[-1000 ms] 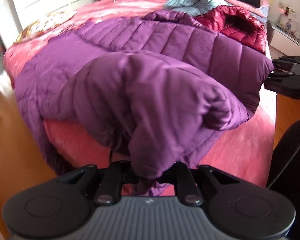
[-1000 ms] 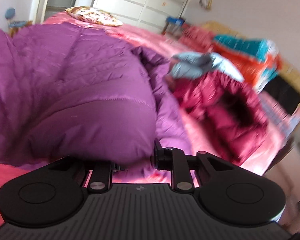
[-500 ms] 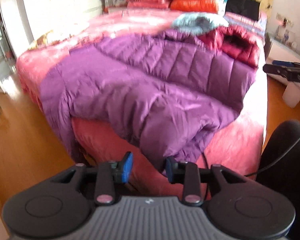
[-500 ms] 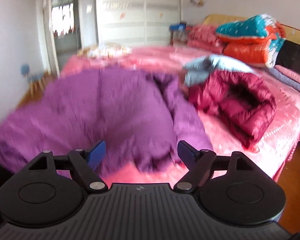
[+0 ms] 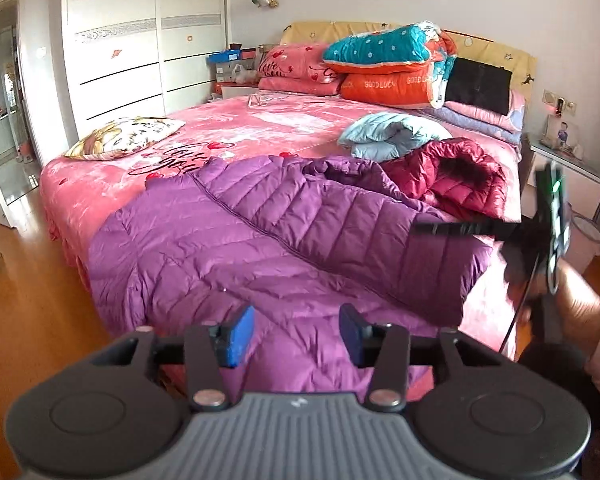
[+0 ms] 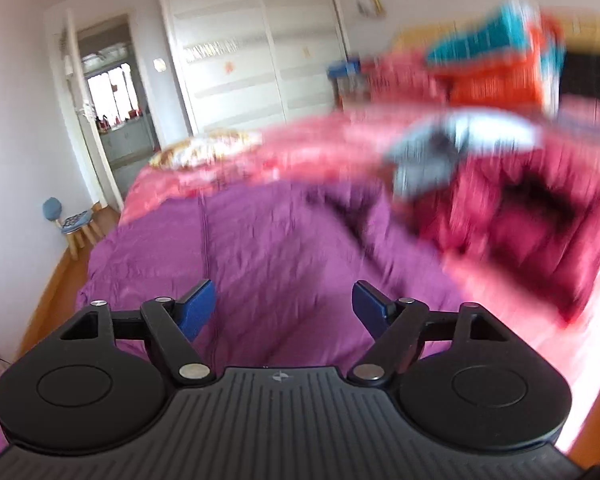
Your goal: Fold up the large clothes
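Step in hand: judging by the spread coat and two empty tools, this is a pause between folds; the purple down coat (image 5: 260, 248) lies flat along the foot of the bed (image 5: 100, 176), one fold laid across it, neither tool holding it.
Next move: it probably calls for both tools to come down on the coat's near edge, or on its outer corners, and pinch fabric before lifting it toward the collar end. The padded shell looks slippery and thick, so a deep bite would likely hold better than a shallow one.
Left gripper (image 5: 296, 334): nearest the coat's hem, above the part that drapes over the bed's edge. Jaws moderately apart, blue pads (image 5: 240, 334) facing each other, nothing between them, touching nothing.
Right gripper (image 6: 284, 310): also above the coat's near side, to the right of the left tool; in the left wrist view it shows over the coat's right corner. Jaws spread wider than the left ones, empty, clear of the cloth. This view is blurred from motion.
Coat, middle: the zip line (image 5: 244, 220) runs diagonally up from the coat's middle toward the collar.
Beyond the coat: a dark red down jacket (image 5: 456, 180) touches the coat's far right end; a pale blue garment (image 5: 392, 136) lies just behind that.
Farthest from the coat: stacked quilts (image 5: 384, 64) and the headboard (image 5: 492, 48); a patterned cushion (image 5: 124, 136) at far left.
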`<state>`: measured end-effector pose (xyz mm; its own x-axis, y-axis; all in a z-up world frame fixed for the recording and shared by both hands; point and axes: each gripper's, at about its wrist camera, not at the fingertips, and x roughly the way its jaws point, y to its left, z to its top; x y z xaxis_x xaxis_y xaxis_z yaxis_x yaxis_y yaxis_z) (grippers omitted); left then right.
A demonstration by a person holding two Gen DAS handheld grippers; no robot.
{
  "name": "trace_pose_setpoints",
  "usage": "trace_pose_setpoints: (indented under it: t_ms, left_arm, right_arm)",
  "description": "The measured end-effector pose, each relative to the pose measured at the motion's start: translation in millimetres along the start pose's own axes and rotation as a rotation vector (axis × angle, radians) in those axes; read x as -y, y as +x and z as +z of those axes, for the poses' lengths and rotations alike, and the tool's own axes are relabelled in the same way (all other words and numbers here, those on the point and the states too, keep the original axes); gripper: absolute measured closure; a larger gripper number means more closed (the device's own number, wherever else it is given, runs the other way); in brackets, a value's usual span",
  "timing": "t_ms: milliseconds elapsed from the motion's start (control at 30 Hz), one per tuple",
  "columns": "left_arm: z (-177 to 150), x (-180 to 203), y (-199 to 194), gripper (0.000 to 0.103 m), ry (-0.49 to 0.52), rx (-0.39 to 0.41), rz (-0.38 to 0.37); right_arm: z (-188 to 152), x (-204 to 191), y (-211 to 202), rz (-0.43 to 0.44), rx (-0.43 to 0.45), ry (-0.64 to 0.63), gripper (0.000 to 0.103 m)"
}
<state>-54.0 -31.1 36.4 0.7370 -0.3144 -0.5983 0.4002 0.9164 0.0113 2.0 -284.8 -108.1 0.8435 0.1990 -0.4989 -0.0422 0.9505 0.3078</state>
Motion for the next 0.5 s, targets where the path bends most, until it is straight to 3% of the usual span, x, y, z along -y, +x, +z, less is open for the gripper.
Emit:
trace_pose_setpoints:
  t_ms: [200,367,500]
  left_arm:
    - [-8,10,48,0.056,-0.019,-0.049,0.009]
    - [-23,14,93,0.054,0.015,-0.095,0.054]
    - [-42,15,131,0.054,0.035,-0.184,0.069]
  right_arm:
    - [-47,28,38,0.017,-0.151,0.115,0.008]
    - [-54,25,52,-0.008,-0.189,0.016,0.008]
    - [-57,23,62,-0.029,-0.196,-0.054,0.008]
